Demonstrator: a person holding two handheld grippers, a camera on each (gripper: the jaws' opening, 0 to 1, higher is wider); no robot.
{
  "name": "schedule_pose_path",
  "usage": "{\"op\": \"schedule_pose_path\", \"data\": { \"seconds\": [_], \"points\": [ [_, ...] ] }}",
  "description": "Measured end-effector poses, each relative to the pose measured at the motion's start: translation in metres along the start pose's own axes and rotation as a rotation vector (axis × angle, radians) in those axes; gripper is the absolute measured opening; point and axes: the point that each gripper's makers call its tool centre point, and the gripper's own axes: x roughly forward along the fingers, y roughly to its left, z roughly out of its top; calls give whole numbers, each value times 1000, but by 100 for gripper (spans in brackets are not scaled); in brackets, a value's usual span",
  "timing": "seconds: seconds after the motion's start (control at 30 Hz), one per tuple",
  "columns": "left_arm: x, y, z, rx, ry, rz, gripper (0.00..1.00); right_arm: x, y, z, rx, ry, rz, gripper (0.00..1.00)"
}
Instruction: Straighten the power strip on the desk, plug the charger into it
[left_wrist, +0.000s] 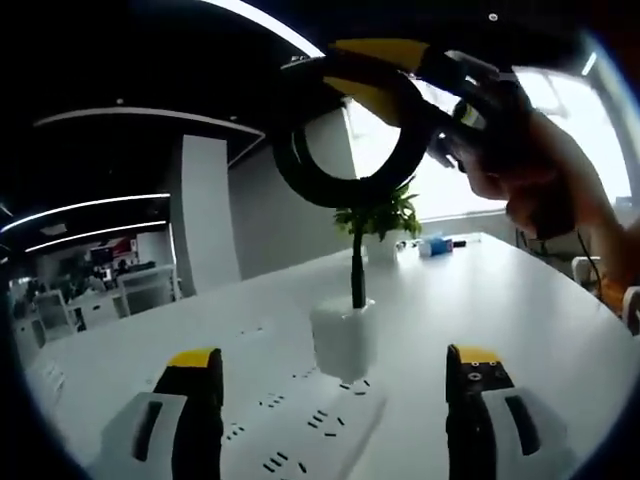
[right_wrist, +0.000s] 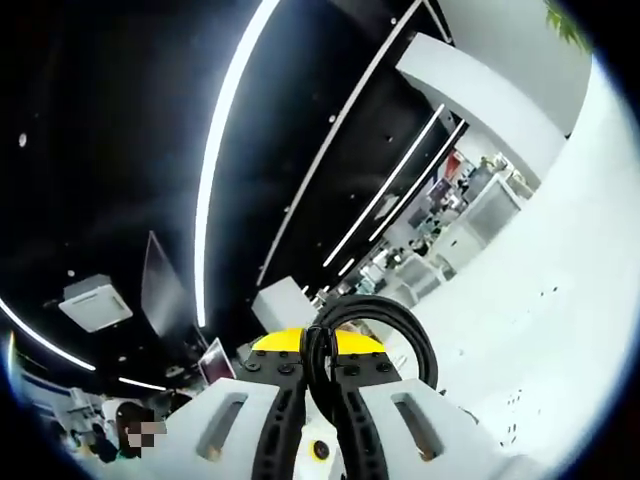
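Note:
A white power strip (left_wrist: 300, 425) lies on the white desk (left_wrist: 500, 300), running between the jaws of my left gripper (left_wrist: 335, 365), which stands open just above it. A white charger (left_wrist: 342, 340) stands upright on the strip; whether its prongs are seated I cannot tell. Its black cable (left_wrist: 357, 265) rises to a coiled loop (left_wrist: 345, 140) hanging above the desk. My right gripper (left_wrist: 372, 72) comes in from the upper right, a hand (left_wrist: 530, 170) behind it, and is shut on that loop. In the right gripper view the jaws of the right gripper (right_wrist: 322, 350) pinch the black cable loop (right_wrist: 385, 315).
A small green plant (left_wrist: 385, 215) in a white pot stands behind the charger, with small items (left_wrist: 435, 245) near the window. Other desks and chairs (left_wrist: 95, 300) fill the room at the left. The white desk (right_wrist: 570, 300) sweeps along the right of the right gripper view.

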Motion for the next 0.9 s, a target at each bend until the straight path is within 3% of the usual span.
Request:
{"op": "schedule_pose_path", "data": {
  "seconds": [0.13, 0.3, 0.47, 0.7, 0.8, 0.9],
  "points": [
    [9, -4, 4, 5, -7, -31, 89, 0, 1, 2, -5, 0, 2, 6],
    [17, -9, 4, 27, 19, -57, 77, 0, 1, 1, -3, 3, 5, 6],
    [23, -15, 11, 11, -2, -94, 77, -1, 0, 0, 2, 8, 9, 6],
    [30, -24, 3, 53, 41, -125, 63, -6, 0, -5, 6, 12, 8, 6],
    [32, -29, 9, 15, 3, -148, 62, -8, -1, -4, 5, 12, 7, 6],
    [33, -29, 12, 25, 1, -149, 60, -9, -3, -2, 3, 13, 3, 6]
  ]
}}
